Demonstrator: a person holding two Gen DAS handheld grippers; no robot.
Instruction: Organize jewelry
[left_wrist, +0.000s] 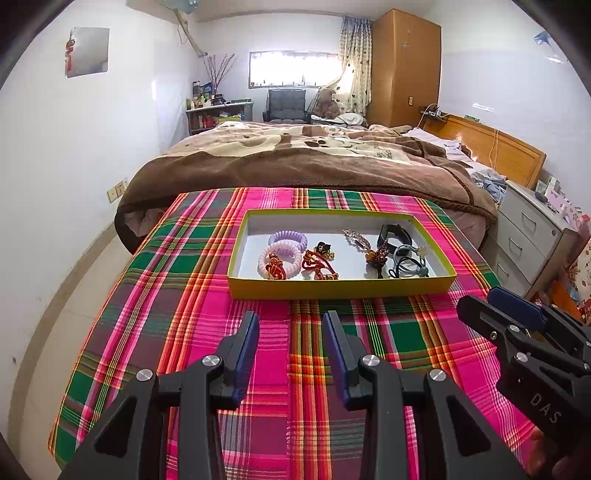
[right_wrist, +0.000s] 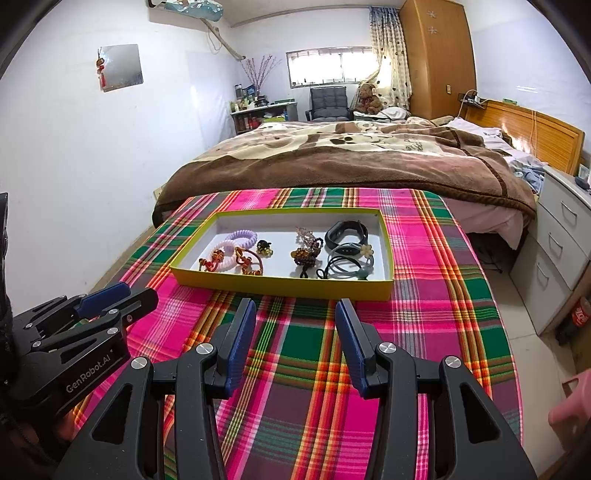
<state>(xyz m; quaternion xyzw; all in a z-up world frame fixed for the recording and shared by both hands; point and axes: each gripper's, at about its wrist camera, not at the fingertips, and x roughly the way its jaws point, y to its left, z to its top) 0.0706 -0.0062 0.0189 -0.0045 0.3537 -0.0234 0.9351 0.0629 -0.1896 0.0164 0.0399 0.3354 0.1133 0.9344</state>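
On plaid cloth (left_wrist: 184, 295), yellow tray (left_wrist: 332, 286) holds the jewelry: coil hair ties (left_wrist: 284, 245) at left, black band (left_wrist: 393, 234) w/ elastic ties (left_wrist: 408, 264) at right. Left gripper (left_wrist: 291, 325) & right gripper (right_wrist: 295, 312) hover just short of tray's near edge, both w/ fingers apart, nothing between them.

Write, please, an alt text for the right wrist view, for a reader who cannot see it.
A yellow tray holding hair ties, bracelets and a black watch band sits on a plaid cloth, just beyond the open, empty right gripper. The left gripper enters from the left edge. A bed lies behind.
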